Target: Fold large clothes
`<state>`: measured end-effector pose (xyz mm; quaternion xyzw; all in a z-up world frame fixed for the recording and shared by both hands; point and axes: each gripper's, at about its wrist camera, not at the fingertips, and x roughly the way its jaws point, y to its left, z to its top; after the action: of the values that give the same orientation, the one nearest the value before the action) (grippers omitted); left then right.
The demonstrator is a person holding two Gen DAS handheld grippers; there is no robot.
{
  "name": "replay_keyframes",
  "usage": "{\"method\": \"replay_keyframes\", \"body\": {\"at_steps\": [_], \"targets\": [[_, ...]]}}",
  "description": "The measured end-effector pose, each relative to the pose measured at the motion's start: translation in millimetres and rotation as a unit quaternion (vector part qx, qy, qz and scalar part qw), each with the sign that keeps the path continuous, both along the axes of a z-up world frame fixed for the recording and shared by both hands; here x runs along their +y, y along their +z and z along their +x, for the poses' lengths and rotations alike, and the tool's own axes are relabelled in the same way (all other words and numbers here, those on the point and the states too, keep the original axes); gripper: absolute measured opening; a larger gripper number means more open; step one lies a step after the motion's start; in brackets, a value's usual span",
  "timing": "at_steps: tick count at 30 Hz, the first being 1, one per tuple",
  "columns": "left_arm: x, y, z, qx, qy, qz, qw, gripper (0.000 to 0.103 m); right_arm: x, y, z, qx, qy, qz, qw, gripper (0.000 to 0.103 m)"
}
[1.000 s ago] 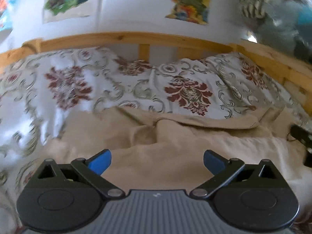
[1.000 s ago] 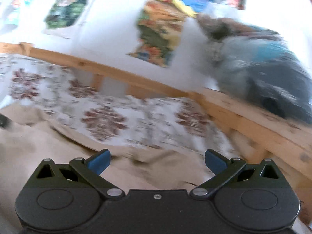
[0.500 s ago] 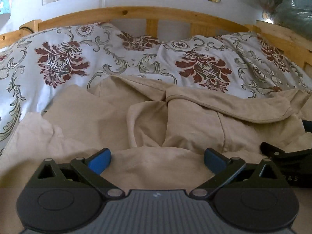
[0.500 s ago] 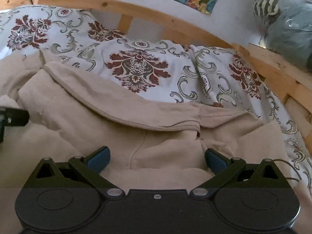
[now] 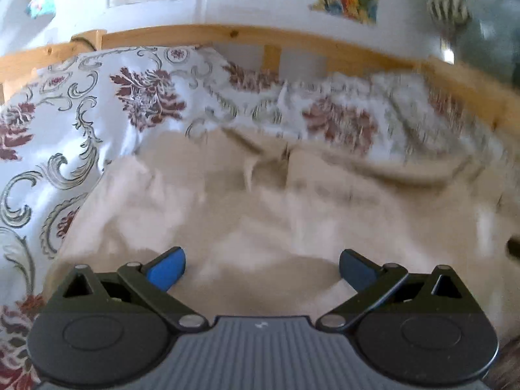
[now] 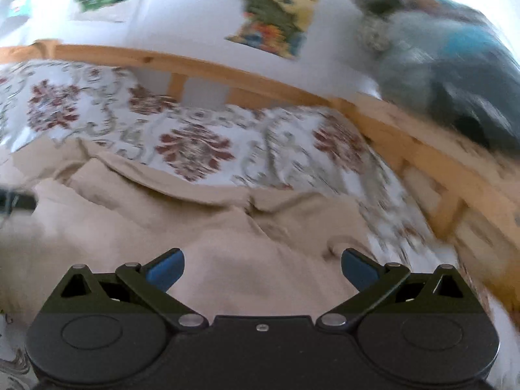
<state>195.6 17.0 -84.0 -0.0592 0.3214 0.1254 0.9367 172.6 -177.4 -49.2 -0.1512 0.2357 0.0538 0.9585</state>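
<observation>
A large beige garment [image 5: 260, 208] lies rumpled on a bed, spread across the middle of both views [image 6: 182, 227]. My left gripper [image 5: 262, 269] hangs open just above its near part, blue fingertips wide apart, nothing between them. My right gripper [image 6: 262, 268] is open too, over the garment's right side, with empty jaws. A dark bit of the left gripper [image 6: 16, 200] shows at the left edge of the right wrist view. Both views are motion-blurred.
A white bedcover with dark red flowers [image 5: 65, 123] lies under and behind the garment. A wooden bed rail [image 5: 247, 37] runs along the back and down the right side [image 6: 438, 162]. Bundled grey-blue items [image 6: 455, 74] sit above the right rail. Posters hang on the wall.
Both grippers have pulled back and tilted up from the garment since half a second ago; more wall and rail show. Both stay open.
</observation>
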Motion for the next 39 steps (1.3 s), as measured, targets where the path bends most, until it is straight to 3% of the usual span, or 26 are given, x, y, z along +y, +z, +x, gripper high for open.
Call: {"method": "replay_keyframes", "body": {"at_steps": [2, 4, 7, 11, 15, 20, 22, 25, 27, 30, 34, 39], "targets": [[-3, -9, -2, -0.006, -0.021, 0.033, 0.9992, 0.103, -3, -20, 6, 0.027, 0.000, -0.012, 1.000, 0.102], [3, -12, -1, -0.006, -0.031, 0.024, 0.9992, 0.103, -5, -46, 16, 0.056, 0.004, -0.033, 0.998, 0.102], [15, -14, 3, 0.002, -0.031, -0.010, 0.9995, 0.103, -20, -63, 21, 0.042, 0.000, 0.040, 0.998, 0.102], [15, -24, -7, -0.032, -0.038, -0.003, 0.9988, 0.103, -23, -63, 29, 0.052, -0.011, 0.066, 0.996, 0.102], [20, -24, -13, -0.047, -0.042, -0.025, 0.9977, 0.102, -22, -62, 30, 0.054, -0.016, 0.069, 0.996, 0.102], [20, -5, -16, -0.012, -0.019, -0.008, 0.9997, 0.103, -22, -52, 36, 0.076, -0.011, 0.069, 0.995, 0.102], [21, 7, -25, 0.000, 0.025, 0.000, 0.9997, 0.103, -20, -33, 28, 0.034, 0.012, 0.084, 0.996, 0.101], [30, 19, -56, -0.008, 0.057, -0.033, 0.9978, 0.103, -10, -8, 6, -0.069, 0.060, 0.110, 0.990, 0.102], [38, 22, -74, -0.017, 0.063, -0.061, 0.9960, 0.103, 2, -7, 2, -0.089, 0.079, 0.103, 0.988, 0.102], [53, 16, -85, -0.002, 0.079, -0.111, 0.9907, 0.103, 20, -22, 4, -0.084, 0.102, 0.075, 0.988, 0.102], [81, -1, -86, 0.013, 0.112, -0.180, 0.9773, 0.102, 37, -42, 12, -0.079, 0.118, 0.044, 0.989, 0.102], [98, -5, -73, -0.016, 0.138, -0.201, 0.9697, 0.103, 59, -48, 37, -0.087, 0.077, 0.010, 0.993, 0.102]]}}
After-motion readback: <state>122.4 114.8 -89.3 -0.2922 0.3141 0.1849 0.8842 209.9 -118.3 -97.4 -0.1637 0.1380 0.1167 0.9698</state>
